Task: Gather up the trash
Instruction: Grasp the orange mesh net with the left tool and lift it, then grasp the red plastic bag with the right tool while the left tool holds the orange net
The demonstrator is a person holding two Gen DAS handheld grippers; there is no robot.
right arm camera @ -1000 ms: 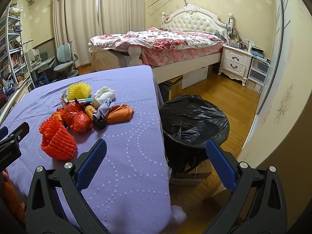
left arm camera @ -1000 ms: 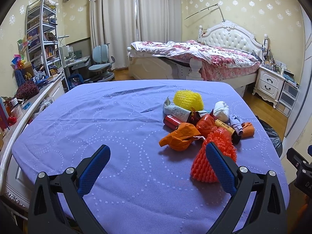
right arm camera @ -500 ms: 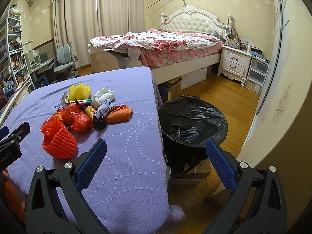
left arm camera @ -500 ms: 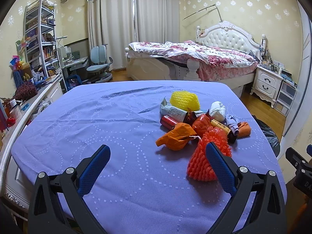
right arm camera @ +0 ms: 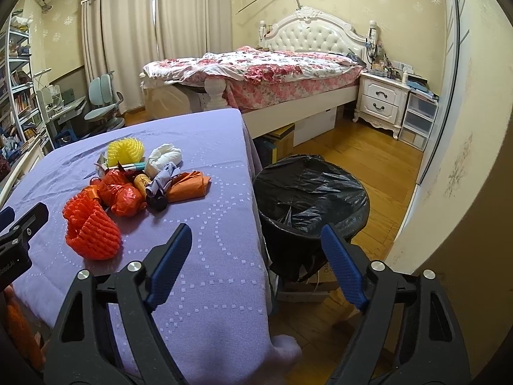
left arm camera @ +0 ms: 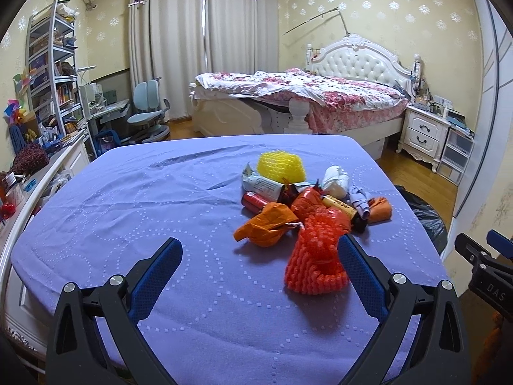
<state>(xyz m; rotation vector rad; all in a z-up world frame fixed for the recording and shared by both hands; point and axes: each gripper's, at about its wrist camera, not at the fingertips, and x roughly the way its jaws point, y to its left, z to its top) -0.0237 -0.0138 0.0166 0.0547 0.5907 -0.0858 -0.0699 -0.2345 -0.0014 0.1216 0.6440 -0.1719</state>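
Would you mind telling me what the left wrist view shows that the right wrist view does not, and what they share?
Only the left wrist view shows the red can and the open left gripper. Only the right wrist view shows the trash bin's whole black-lined opening beside the table, and the open right gripper. Both show the orange foam net nearest the cameras, the yellow foam net behind, and the purple tablecloth.

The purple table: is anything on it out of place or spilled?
Nothing is spilled. A pile of trash lies on the purple table instead of in the black-lined bin beside it. Both grippers, left and right, are open and empty.
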